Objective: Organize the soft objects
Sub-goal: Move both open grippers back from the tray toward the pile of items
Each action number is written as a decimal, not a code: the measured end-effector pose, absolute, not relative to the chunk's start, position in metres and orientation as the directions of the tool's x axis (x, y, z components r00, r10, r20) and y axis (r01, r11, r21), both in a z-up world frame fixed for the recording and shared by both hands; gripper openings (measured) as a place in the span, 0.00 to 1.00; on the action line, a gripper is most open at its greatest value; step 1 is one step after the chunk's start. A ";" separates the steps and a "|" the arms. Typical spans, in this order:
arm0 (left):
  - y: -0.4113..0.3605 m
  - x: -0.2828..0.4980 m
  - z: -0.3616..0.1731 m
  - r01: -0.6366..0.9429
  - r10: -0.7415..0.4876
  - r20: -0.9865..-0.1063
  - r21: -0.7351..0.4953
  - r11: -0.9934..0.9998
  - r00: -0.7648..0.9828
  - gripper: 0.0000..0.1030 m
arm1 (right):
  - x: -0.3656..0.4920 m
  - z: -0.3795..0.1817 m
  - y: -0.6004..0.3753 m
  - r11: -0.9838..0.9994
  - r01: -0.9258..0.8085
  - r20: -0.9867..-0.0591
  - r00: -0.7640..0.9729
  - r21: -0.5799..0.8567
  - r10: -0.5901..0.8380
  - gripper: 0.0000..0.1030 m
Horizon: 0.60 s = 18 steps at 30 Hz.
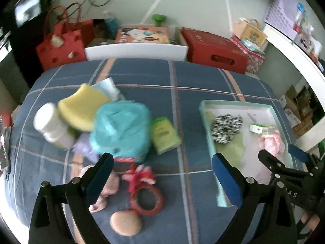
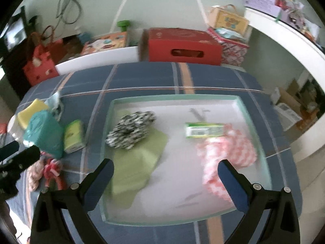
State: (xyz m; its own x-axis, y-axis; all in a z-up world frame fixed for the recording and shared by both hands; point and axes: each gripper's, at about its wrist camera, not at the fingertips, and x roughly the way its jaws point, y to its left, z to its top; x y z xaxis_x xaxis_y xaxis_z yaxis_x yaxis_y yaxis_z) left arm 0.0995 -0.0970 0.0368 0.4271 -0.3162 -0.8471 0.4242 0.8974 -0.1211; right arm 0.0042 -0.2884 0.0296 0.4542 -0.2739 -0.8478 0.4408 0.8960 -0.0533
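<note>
A bed (image 1: 203,77) with a blue plaid cover fills the room's middle, its white footboard (image 1: 136,50) facing a pale green wall (image 1: 193,6). Along that wall stand a red bag (image 1: 61,48), a red box (image 1: 215,50) and a patterned box (image 1: 142,34). A white curved ledge (image 1: 294,52) runs at right. Daylight is soft.

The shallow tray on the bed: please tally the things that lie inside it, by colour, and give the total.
Inside the tray:
Black-and-white: 1, a scrunchie
Green: 2, a flat cloth and a small carton
Pink-and-white: 1, a checked cloth
Total: 4
</note>
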 end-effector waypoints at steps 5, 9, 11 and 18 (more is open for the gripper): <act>-0.052 0.103 0.035 0.342 -0.282 -0.844 -0.126 0.931 0.456 0.94 | 0.011 0.025 -0.261 0.925 0.378 -0.855 0.467 -0.038 -0.226 1.00; -0.016 0.109 0.025 0.257 -0.257 -0.858 -0.152 0.954 0.444 0.94 | 0.017 0.024 -0.236 0.948 0.317 -0.855 0.486 -0.022 -0.182 1.00; -0.002 0.111 0.021 0.222 -0.247 -0.862 -0.162 0.962 0.442 0.94 | 0.020 0.023 -0.223 0.957 0.289 -0.856 0.488 -0.024 -0.169 1.00; 0.031 0.112 0.005 0.143 -0.219 -0.880 -0.173 0.974 0.421 0.94 | 0.031 0.010 -0.181 0.984 0.178 -0.871 0.484 0.000 -0.088 1.00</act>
State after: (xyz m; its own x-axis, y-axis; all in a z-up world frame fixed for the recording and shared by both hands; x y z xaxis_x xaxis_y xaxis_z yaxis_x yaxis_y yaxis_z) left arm 0.1117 0.0308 0.0051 0.4211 -0.2186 -0.8803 0.1432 0.9744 -0.1735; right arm 0.0306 -0.1807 0.0103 0.4838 -0.0879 -0.8708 0.1783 0.9840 -0.0003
